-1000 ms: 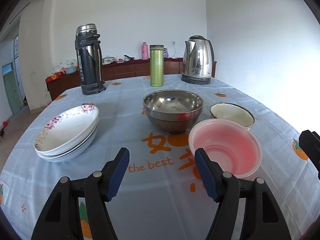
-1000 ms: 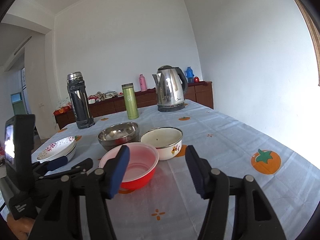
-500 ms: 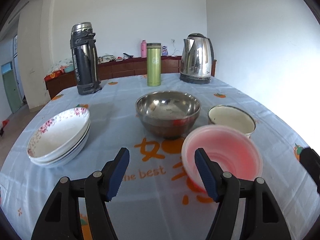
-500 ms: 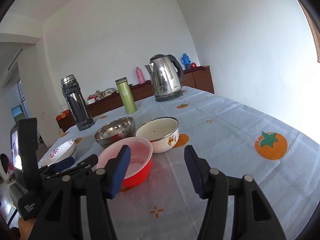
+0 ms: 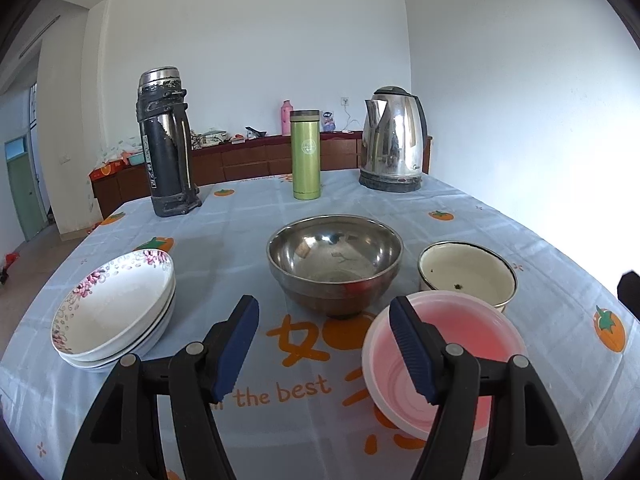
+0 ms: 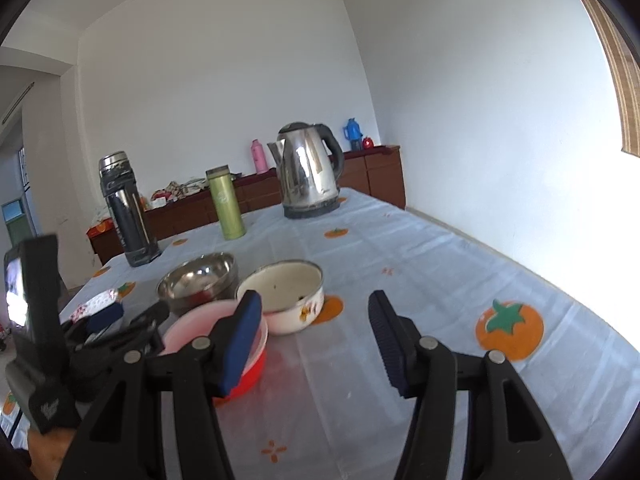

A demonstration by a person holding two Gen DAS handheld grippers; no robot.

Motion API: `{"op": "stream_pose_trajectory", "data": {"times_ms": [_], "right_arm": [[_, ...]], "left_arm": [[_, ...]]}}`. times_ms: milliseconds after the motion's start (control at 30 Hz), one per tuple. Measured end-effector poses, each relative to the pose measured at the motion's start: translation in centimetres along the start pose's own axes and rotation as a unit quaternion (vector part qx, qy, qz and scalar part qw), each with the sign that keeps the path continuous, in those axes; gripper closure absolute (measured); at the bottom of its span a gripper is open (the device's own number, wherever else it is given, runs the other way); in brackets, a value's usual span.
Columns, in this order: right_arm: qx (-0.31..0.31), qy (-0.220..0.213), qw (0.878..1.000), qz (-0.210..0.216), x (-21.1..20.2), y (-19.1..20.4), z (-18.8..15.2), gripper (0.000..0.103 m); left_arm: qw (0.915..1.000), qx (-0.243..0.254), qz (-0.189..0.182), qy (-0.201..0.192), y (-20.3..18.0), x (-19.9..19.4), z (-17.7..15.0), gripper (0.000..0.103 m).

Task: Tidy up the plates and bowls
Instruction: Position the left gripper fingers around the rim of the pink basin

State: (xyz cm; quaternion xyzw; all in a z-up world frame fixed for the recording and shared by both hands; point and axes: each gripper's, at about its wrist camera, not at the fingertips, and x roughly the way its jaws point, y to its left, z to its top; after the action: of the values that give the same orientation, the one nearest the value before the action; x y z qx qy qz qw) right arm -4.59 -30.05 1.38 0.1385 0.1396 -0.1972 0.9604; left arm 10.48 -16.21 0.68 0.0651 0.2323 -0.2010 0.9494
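A stack of flowered white plates (image 5: pixel 114 312) sits at the left of the table. A steel bowl (image 5: pixel 334 262) stands in the middle, a cream enamel bowl (image 5: pixel 466 274) to its right, and a red plastic bowl (image 5: pixel 468 356) nearest. My left gripper (image 5: pixel 324 344) is open and empty above the cloth, its right finger over the red bowl's left rim. My right gripper (image 6: pixel 316 336) is open and empty, in front of the enamel bowl (image 6: pixel 286 294), with the red bowl (image 6: pixel 200 330) under its left finger. The steel bowl (image 6: pixel 198 280) lies behind.
A black thermos (image 5: pixel 166 144), a green flask (image 5: pixel 306 156) and a steel kettle (image 5: pixel 392 146) stand at the far side of the table (image 5: pixel 260 220). A wooden sideboard (image 5: pixel 248 160) runs along the back wall. The left gripper's body (image 6: pixel 44 340) shows at the right wrist view's left edge.
Both grippers have moved forward and lower toward the bowls, which now look larger. Both stayed open. No dish has moved.
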Motion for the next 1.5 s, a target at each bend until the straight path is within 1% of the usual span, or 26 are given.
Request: {"op": "stream_pose_trajectory", "data": {"times_ms": [167,267,333,500,600,667,700,767,900,1033,1233,1500], "right_arm": [[-0.015,-0.014,1.0,-0.008,0.5,1.5,-0.2,0.046],[-0.028,-0.006,1.0,-0.005,0.9,2.2,-0.6,0.046],[-0.029,-0.004,1.0,-0.002,1.0,2.4,-0.5,0.046],[-0.027,-0.023,0.999,0.005,0.7,2.4,0.4,0.046],[-0.025,-0.025,0.999,0.003,1.0,2.2,0.3,0.045],[-0.021,-0.022,1.0,0.003,1.2,2.0,-0.2,0.045],[-0.02,-0.018,1.0,0.002,1.4,1.9,-0.5,0.042],[-0.013,-0.004,1.0,0.005,1.9,1.6,-0.8,0.041],[0.002,0.011,1.0,0.019,2.5,1.1,-0.8,0.041],[0.004,0.019,1.0,0.02,2.9,0.8,-0.8,0.041],[0.027,0.045,0.998,0.029,3.8,0.1,-1.0,0.041],[0.0,0.075,0.996,0.056,4.7,1.8,-1.6,0.04]], "left_arm": [[1.0,-0.004,0.006,-0.004,0.4,-0.2,0.0,0.033],[1.0,-0.009,0.003,-0.003,0.6,-0.1,0.0,0.033],[0.9999,-0.01,0.002,0.0,0.7,0.0,0.0,0.033],[1.0,-0.002,0.006,-0.003,0.7,-0.1,0.1,0.033],[0.9999,-0.012,0.005,0.006,1.5,0.2,0.2,0.033],[0.9995,-0.025,0.01,0.015,2.3,0.5,0.2,0.033],[0.9993,-0.029,0.014,0.018,2.6,0.7,0.2,0.033],[0.9991,-0.034,0.016,0.021,3.0,0.9,0.1,0.033],[0.9986,-0.042,-0.003,0.032,2.9,1.0,0.0,0.033],[0.9989,-0.033,0.002,0.034,2.7,1.1,-0.2,0.033],[0.9988,-0.03,-0.006,0.037,2.3,1.2,-0.4,0.033],[0.9982,-0.015,-0.031,0.05,0.8,1.6,-0.6,0.033]]}}
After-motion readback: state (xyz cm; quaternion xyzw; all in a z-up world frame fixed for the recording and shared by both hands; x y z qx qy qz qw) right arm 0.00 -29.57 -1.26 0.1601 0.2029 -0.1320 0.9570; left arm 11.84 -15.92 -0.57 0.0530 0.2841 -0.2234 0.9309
